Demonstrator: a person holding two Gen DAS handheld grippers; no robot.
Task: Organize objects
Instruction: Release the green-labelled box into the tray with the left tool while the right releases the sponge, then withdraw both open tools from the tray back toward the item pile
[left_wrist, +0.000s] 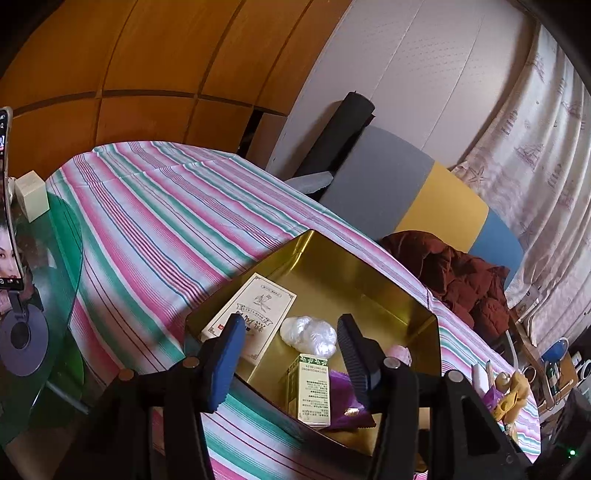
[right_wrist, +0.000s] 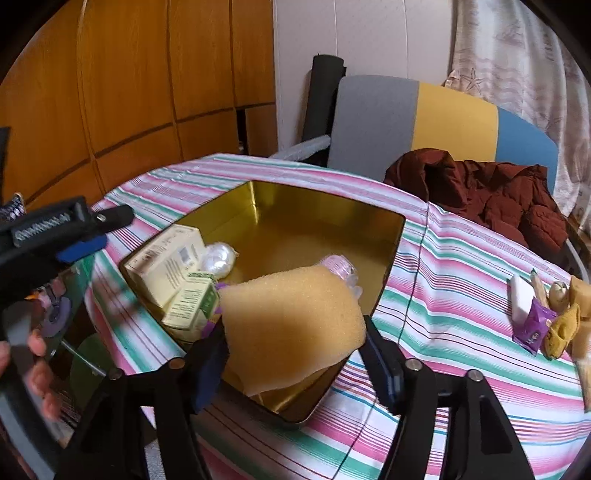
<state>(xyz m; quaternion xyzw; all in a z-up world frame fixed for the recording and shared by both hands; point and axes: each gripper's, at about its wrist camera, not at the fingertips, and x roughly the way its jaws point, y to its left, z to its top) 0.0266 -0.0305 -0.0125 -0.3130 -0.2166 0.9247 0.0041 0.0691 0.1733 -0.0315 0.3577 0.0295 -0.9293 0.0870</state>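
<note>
Yellow foam is what we hold: the sponge (right_wrist: 291, 325), lower centre of the right wrist view, sits pinched between the fingers of the right gripper (right_wrist: 295, 354), jaws partly closed on its near edge, hanging over the gold tin (right_wrist: 391, 258). We judge it very light, soft and springy. It bows under the squeeze, so a grip deep on its middle should keep it from slipping or folding. The left gripper (left_wrist: 291, 354) shows wide-open, empty jaws above the tin's near side.

The sponge hides the tin's near floor and most of a pink item (right_wrist: 338, 267) behind it. At the right edge, the small pile (right_wrist: 546, 314) of leftover objects is distorted; only a purple packet and yellowish pieces read clearly.
</note>
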